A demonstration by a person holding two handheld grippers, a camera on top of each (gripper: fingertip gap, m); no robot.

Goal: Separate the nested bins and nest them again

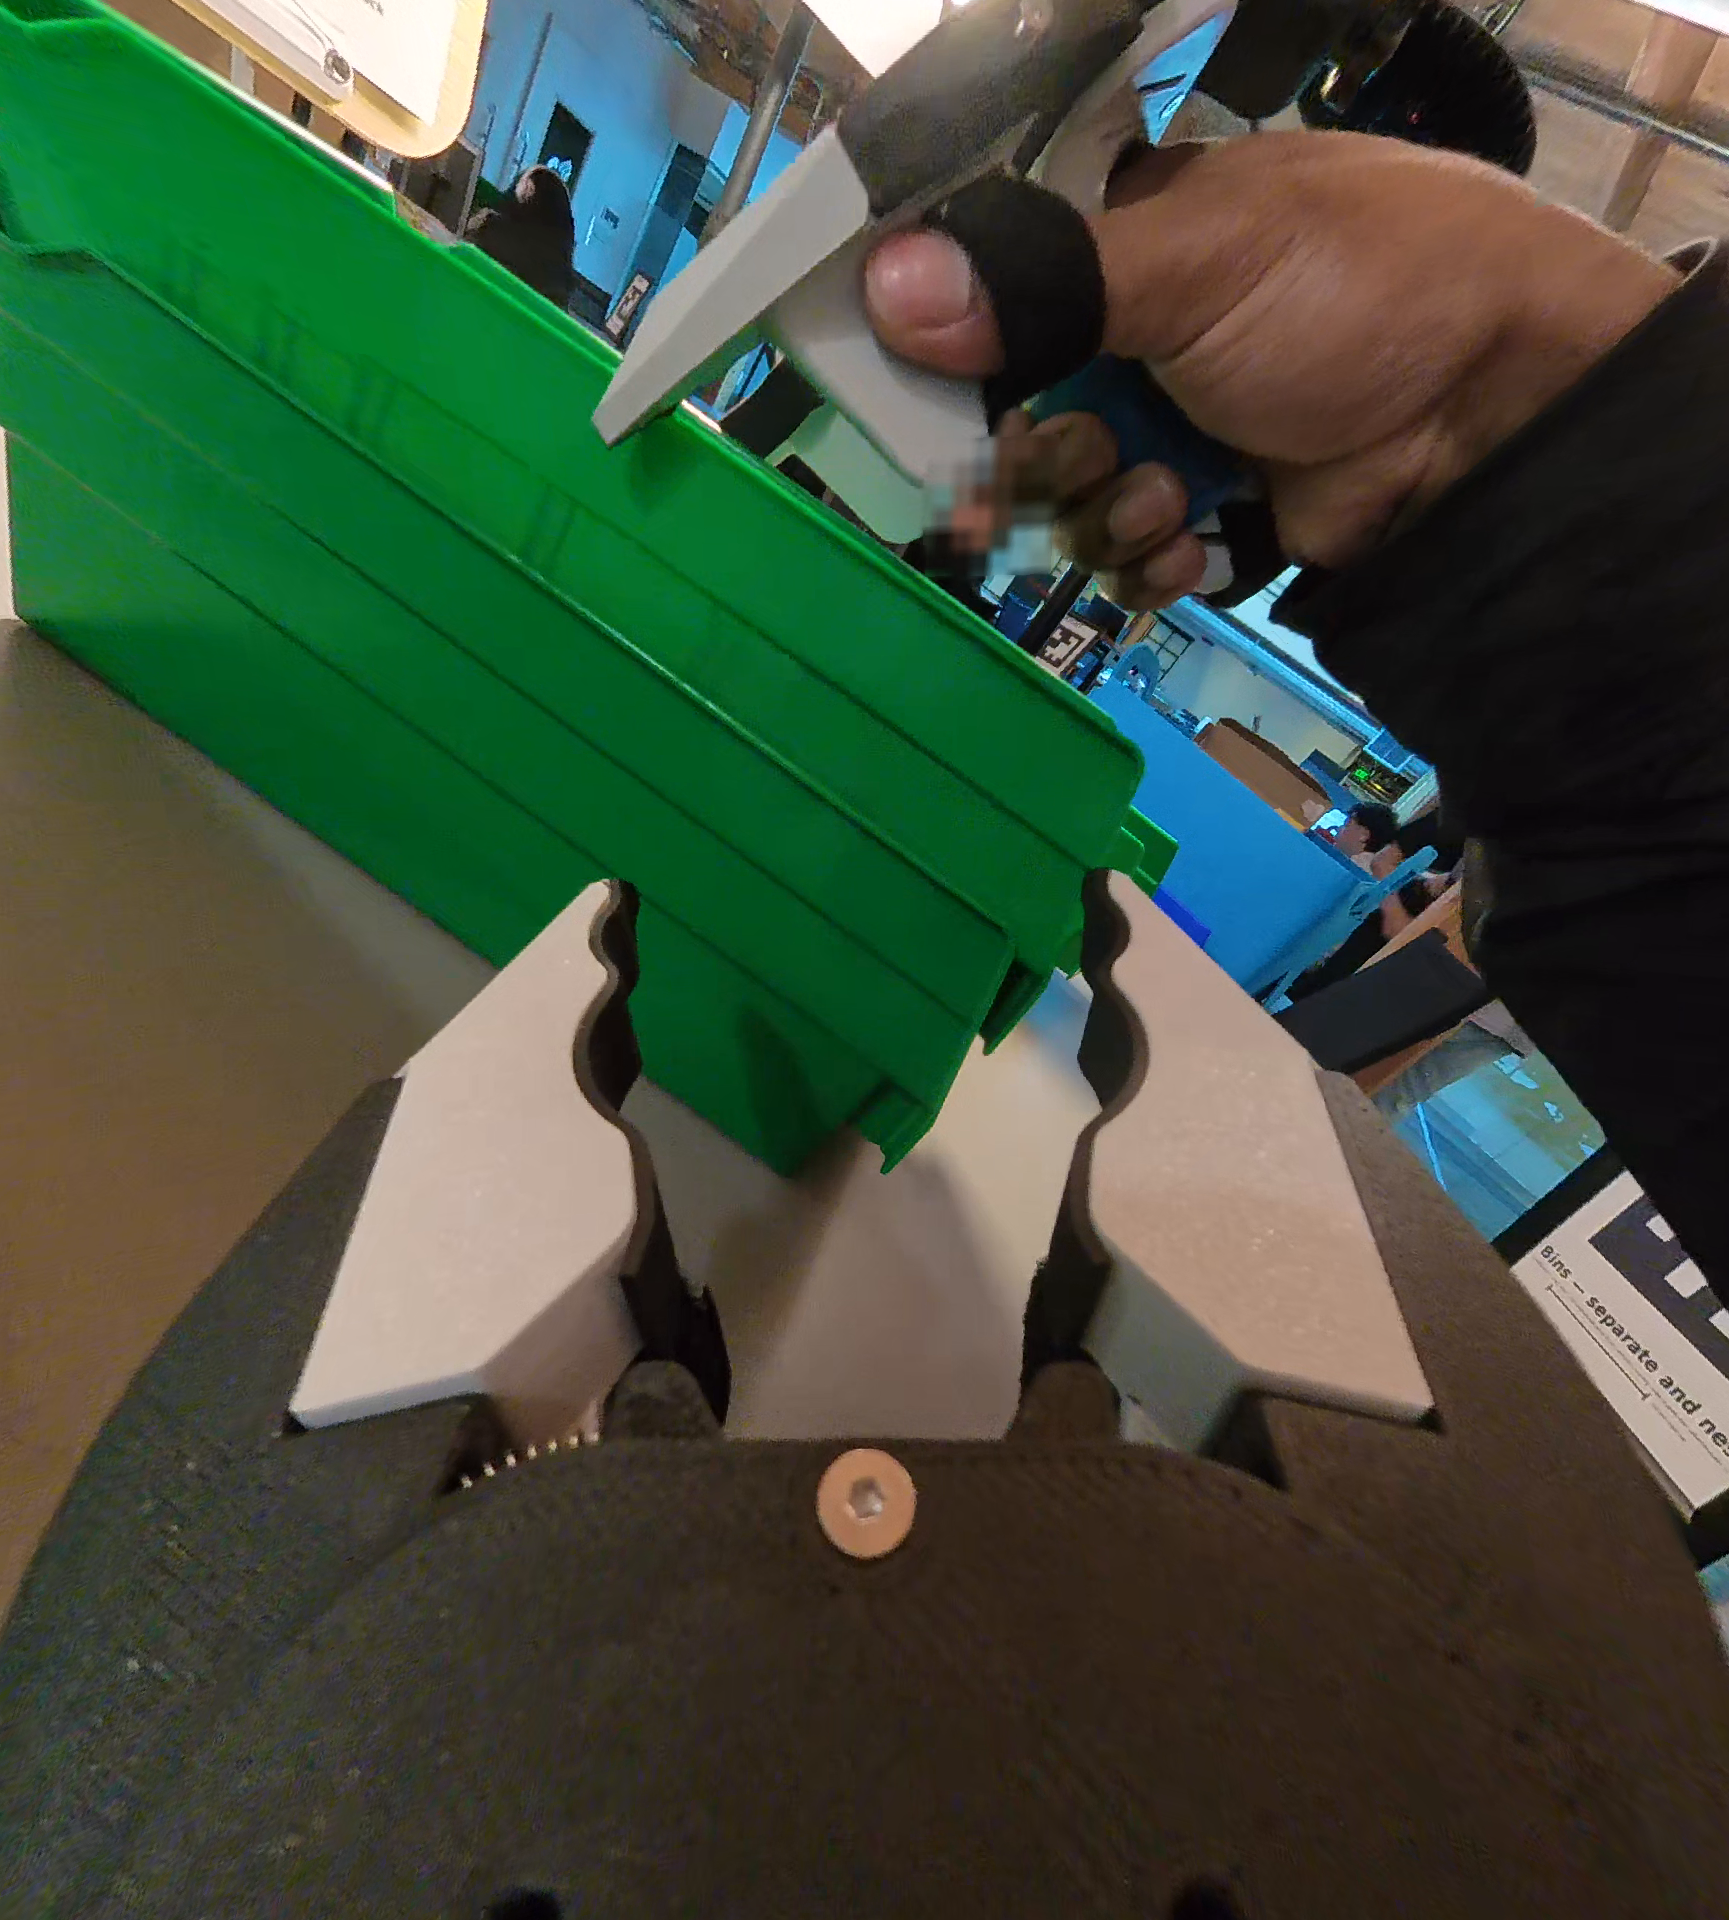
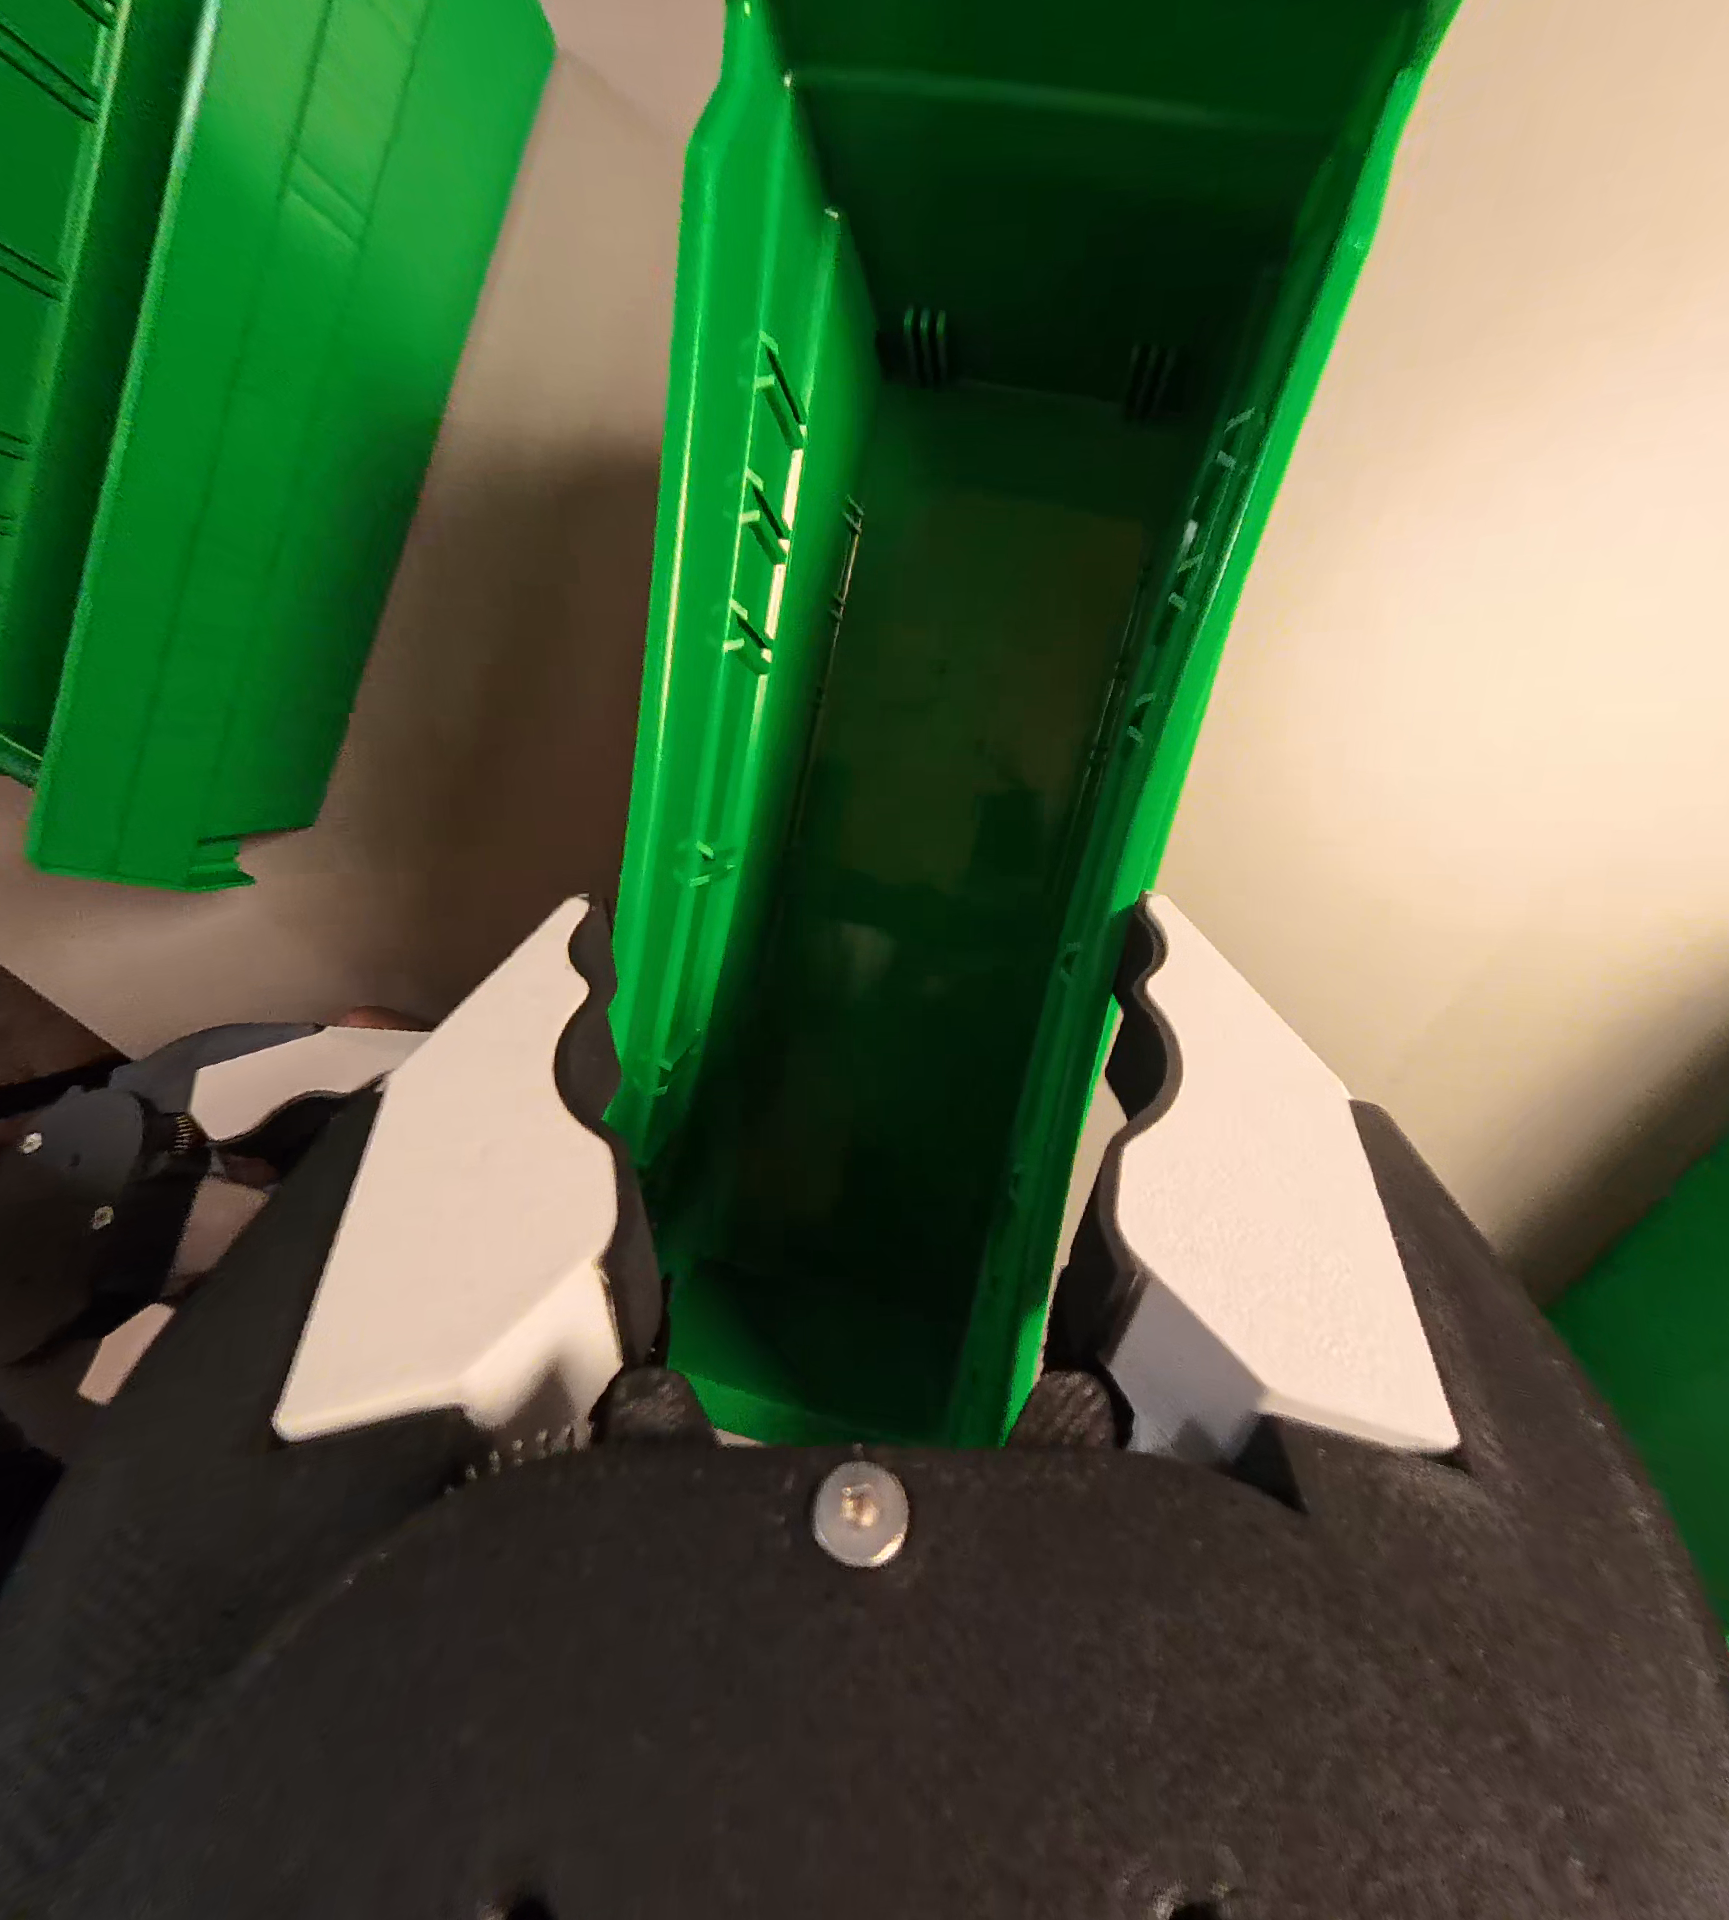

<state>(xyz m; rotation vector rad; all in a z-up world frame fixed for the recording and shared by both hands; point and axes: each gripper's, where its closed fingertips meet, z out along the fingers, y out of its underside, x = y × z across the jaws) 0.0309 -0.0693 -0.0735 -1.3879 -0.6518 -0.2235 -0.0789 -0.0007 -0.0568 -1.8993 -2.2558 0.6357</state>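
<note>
A stack of nested green bins [image 1: 527,582] stands on the table [image 1: 112,935]. Its top bin rides higher than the ones below. My left gripper [image 1: 855,914] is open low beside the stack, and the stack's lower near corner shows between its fingers with neither pad pressing on it. In the right wrist view I look down into the nested bins [image 2: 704,623]. My right gripper [image 2: 865,935] straddles the top bin's near end, with both pads against its side walls. One of its fingers [image 1: 735,301] shows at the top rim in the left wrist view. The left gripper's body [image 2: 60,1174] shows at the left.
A separate green bin [image 2: 164,416] lies on the table at the upper left and another [image 2: 1722,1403] at the lower right. A hand [image 1: 1307,343] holds the right gripper above the stack. A white card with a black marker [image 1: 1660,1340] lies at the table's right edge.
</note>
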